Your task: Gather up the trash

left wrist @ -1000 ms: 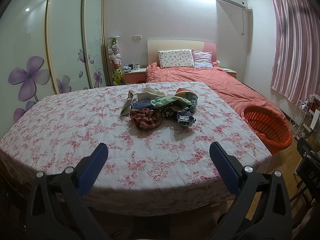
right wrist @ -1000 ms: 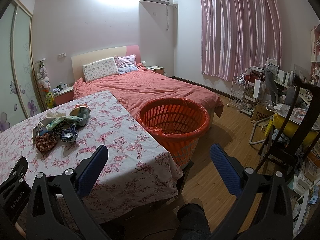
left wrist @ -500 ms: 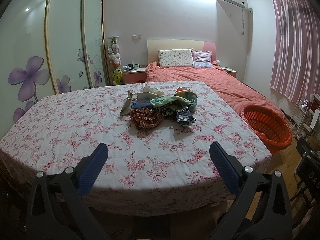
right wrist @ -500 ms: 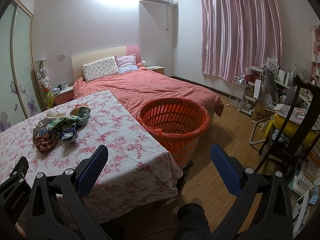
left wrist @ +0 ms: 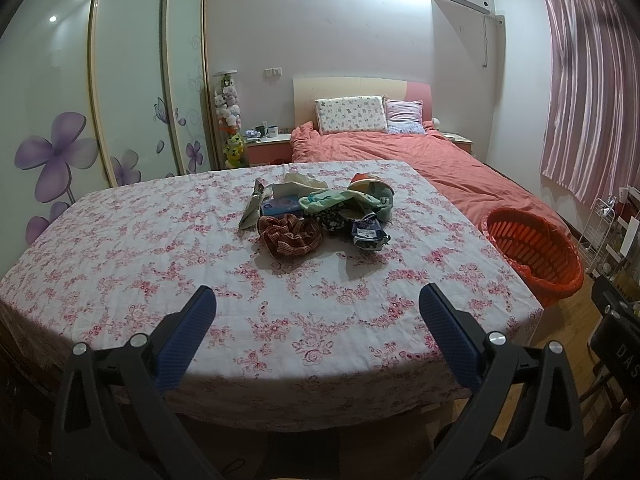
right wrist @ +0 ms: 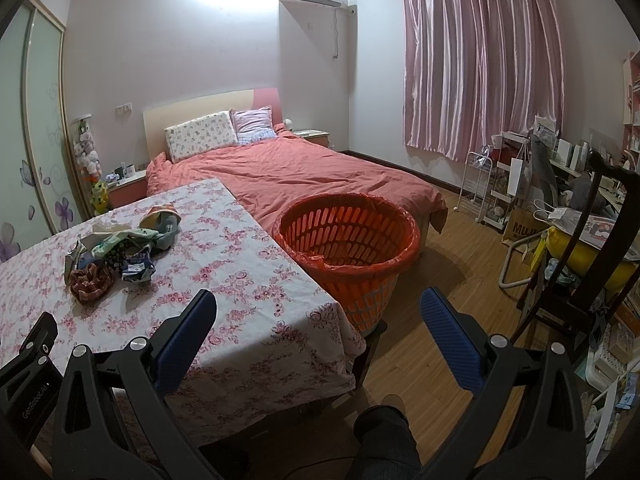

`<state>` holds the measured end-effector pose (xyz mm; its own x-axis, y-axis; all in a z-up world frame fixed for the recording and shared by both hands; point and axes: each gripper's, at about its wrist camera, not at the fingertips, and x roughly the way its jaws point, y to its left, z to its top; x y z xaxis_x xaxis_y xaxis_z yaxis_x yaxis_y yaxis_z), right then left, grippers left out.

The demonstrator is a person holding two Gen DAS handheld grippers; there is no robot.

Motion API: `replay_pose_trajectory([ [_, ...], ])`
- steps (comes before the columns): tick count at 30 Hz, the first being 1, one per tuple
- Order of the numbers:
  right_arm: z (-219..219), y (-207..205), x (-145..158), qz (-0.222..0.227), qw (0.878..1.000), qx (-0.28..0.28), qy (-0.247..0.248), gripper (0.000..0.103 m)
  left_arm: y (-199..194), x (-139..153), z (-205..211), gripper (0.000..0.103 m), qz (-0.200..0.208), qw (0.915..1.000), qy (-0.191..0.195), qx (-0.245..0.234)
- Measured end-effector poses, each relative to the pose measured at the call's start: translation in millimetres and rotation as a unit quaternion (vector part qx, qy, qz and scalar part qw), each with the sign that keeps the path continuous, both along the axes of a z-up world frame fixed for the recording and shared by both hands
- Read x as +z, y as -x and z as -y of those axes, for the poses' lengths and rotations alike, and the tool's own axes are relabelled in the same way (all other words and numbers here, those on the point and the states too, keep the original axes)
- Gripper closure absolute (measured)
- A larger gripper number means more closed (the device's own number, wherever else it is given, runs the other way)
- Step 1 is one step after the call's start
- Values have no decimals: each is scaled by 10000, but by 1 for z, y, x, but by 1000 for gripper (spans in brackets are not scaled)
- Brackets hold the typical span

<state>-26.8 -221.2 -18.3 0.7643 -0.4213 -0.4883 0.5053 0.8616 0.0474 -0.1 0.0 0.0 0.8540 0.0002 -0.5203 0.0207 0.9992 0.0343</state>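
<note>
Nothing much has moved since the earlier frames: both tools hang where they were, and the heap on the worktop lies as it did. From the left wrist, the left tool point(left wrist: 316, 304) is spread wide and empty, poised over the near edge of the worktop point(left wrist: 120, 264), which is draped in a flowered cloth. It points straight at the pile of trash point(left wrist: 320, 216) in the middle of the cloth, well apart from the fingertips; this looks like a lining-up stance ahead of a reach. In the pile, a brown checked cloth point(left wrist: 290, 236) sits nearest, a silver wrapper point(left wrist: 252, 212) leans at the left, and a crumpled blue packet point(left wrist: 370, 234) lies at the right; behind them are a blue box and greenish crumpled pieces, too tangled to sort out. An orange basket point(left wrist: 536, 248) stands off the right edge of the worktop, beside the bed point(left wrist: 420, 160). From the right wrist, the right tool point(right wrist: 318, 310) is likewise wide and empty, held past the worktop's corner and aimed more at the basket point(right wrist: 348, 240) than at the trash point(right wrist: 120, 252). The basket has a red liner folded over its rim and looks empty, so it probably serves as the bin, set close to the worktop for a short carry. Collecting seems not yet begun.
</note>
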Motion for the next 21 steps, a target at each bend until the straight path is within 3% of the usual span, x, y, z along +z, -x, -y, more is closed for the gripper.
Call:
replay_pose_trajectory([
  [21,0,0,-2,-16,10000,0,-5,2,0,0,0,4,-19,10000,-1,0],
])
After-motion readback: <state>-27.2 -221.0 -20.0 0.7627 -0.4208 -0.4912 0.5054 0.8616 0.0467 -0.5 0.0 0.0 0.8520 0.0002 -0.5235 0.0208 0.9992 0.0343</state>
